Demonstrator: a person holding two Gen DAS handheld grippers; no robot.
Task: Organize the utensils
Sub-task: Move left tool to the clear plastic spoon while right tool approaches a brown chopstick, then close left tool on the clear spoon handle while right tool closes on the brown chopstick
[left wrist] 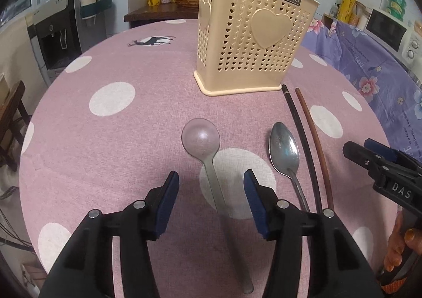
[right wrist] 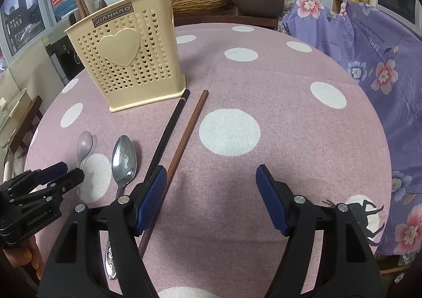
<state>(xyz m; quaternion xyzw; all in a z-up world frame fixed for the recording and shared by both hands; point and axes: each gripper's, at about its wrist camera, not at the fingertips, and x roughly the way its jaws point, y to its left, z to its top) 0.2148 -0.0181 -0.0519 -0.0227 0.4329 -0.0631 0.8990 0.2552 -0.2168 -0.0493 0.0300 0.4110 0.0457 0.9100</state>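
Your left tongs (left wrist: 211,179) stand open and empty, straddling the handle of the clear plastic spoon (left wrist: 201,138) lying on the pink dotted worktop (left wrist: 118,140). Your right tongs (right wrist: 211,179) gape wide, empty; the brown wooden chopstick (right wrist: 184,140) lies at their left finger. The beige perforated plastic holder (right wrist: 126,60) stands ahead.
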